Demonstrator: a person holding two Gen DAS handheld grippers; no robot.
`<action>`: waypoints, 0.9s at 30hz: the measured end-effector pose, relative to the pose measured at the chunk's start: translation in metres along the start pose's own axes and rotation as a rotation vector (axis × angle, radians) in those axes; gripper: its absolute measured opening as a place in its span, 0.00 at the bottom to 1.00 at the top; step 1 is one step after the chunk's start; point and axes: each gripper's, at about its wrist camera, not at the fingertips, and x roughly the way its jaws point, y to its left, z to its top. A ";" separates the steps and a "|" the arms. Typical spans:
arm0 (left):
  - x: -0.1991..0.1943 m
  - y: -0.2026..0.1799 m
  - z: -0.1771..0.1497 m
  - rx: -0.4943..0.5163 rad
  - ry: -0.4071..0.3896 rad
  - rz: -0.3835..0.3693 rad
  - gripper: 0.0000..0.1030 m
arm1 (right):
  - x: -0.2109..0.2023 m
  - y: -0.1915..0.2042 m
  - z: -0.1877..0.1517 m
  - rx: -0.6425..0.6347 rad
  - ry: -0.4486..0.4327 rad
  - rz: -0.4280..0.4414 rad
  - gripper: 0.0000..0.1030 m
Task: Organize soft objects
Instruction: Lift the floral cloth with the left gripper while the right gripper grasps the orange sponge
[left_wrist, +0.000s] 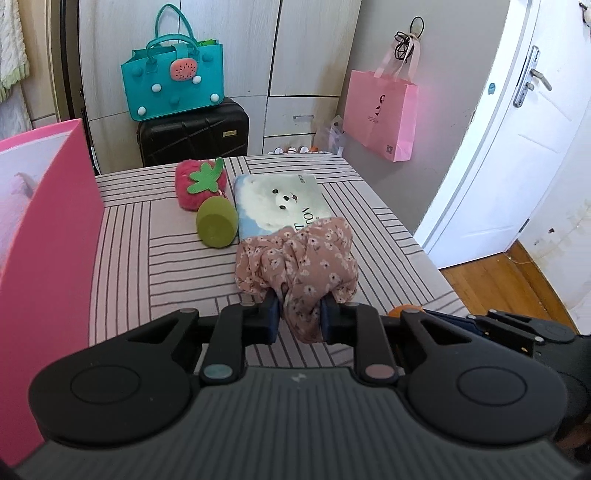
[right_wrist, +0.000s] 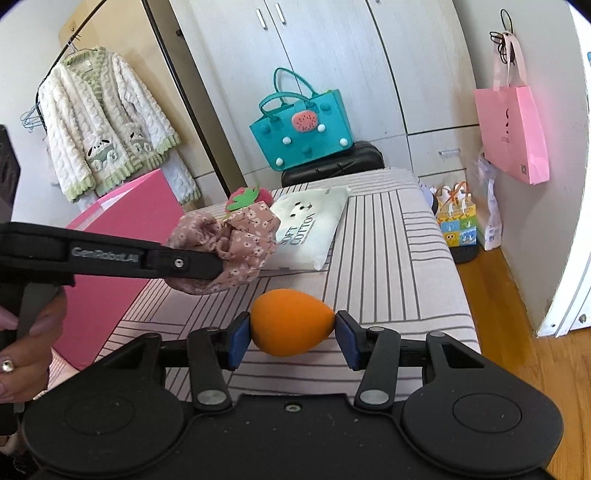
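Over the striped bed (left_wrist: 177, 266) we hold a floral scrunchie (left_wrist: 299, 266) pinched in the left claw (left_wrist: 298, 317) and an orange sponge (right_wrist: 291, 321) clamped in the right claw (right_wrist: 293, 341), probably bound next for the pink box (left_wrist: 48, 229).

A thin floral cloth scrunchie (left_wrist: 299, 258) is seen, crinkled and matt. The orange sponge (right_wrist: 291, 322) looks smooth and matt, the green one (left_wrist: 216, 222) the same. The strawberry (left_wrist: 199, 184) is fuzzy plush with a felt leaf. The pack (left_wrist: 280, 201) is wrapped in glossy plastic. The cover (left_wrist: 184, 236) is woven striped cloth. Gripper bodies are matt black plastic, with metal pivots.
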 end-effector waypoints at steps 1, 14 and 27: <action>-0.004 0.001 -0.001 -0.002 0.001 -0.007 0.20 | -0.001 0.001 0.001 0.003 0.009 0.000 0.53; -0.037 0.006 -0.009 0.074 0.051 -0.076 0.15 | -0.009 0.015 0.021 -0.111 0.153 0.066 0.53; -0.046 0.009 -0.023 0.098 -0.019 -0.029 0.48 | -0.020 0.019 0.015 -0.134 0.164 0.064 0.53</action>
